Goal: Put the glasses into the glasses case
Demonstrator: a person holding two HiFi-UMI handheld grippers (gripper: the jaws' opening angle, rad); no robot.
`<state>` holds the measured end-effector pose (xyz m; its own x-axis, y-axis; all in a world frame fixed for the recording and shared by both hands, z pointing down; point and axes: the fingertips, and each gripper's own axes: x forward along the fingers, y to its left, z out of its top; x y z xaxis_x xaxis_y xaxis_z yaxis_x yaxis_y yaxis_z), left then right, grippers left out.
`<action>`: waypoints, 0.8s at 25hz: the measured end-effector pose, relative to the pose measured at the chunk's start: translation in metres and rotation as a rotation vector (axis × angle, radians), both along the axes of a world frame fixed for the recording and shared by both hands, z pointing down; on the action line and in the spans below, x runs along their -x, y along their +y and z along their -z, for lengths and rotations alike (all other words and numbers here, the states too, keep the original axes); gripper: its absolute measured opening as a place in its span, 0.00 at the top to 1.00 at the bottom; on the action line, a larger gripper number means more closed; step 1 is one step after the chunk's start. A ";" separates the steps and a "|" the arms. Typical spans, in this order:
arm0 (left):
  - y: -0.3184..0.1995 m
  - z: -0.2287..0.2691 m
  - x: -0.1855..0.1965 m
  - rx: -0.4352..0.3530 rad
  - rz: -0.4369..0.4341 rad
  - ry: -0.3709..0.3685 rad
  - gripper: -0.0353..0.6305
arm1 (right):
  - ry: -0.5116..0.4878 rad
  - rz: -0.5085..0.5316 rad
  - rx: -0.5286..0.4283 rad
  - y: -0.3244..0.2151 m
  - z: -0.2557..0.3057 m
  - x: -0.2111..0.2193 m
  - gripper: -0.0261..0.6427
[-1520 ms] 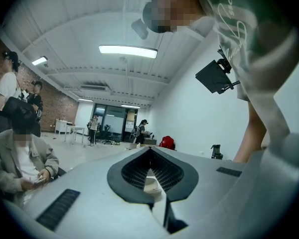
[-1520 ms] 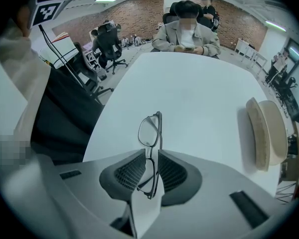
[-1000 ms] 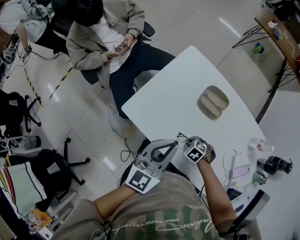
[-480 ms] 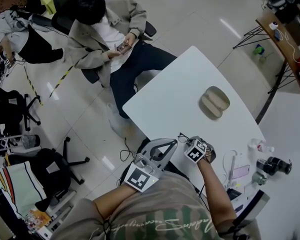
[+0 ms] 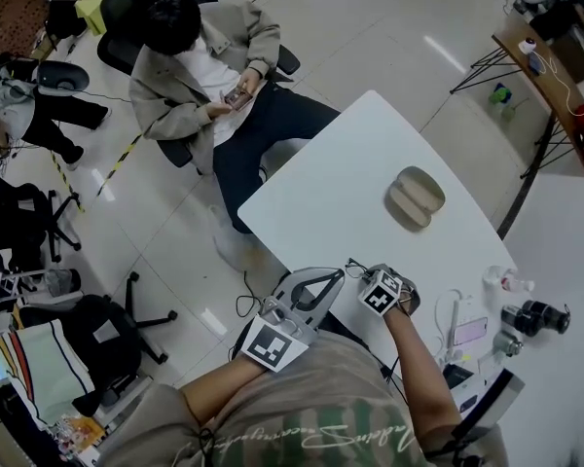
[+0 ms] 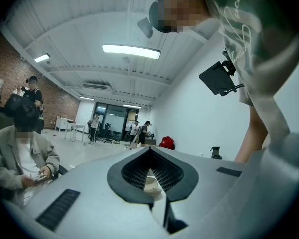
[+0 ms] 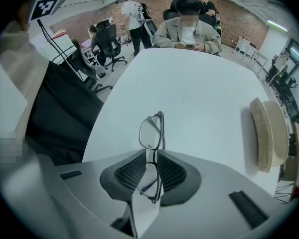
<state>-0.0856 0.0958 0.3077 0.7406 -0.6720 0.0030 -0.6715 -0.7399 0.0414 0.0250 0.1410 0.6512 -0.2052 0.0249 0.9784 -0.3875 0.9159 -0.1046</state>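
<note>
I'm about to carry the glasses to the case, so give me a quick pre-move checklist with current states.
1. Glasses clamped upright between the right gripper jaws: ok.
2. Glasses case open on the table, both halves showing: ok.
3. Table surface between the right gripper and the case bare: ok.
4. Left gripper free, jaws together on nothing: ok.
5. Glasses' temples folded flat for the case: cannot tell.

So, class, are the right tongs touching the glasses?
Touching. The right gripper view shows the right tongs clamped on the glasses at the bridge.
</note>
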 end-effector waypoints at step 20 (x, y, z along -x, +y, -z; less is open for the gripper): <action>0.011 -0.008 -0.044 -0.004 -0.078 -0.047 0.94 | -0.055 -0.002 -0.022 0.002 0.008 0.008 0.89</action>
<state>-0.0419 0.1065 0.3161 0.7899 -0.6121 0.0365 -0.6128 -0.7902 0.0084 0.0175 0.1434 0.6435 -0.2589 0.0028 0.9659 -0.3833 0.9176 -0.1054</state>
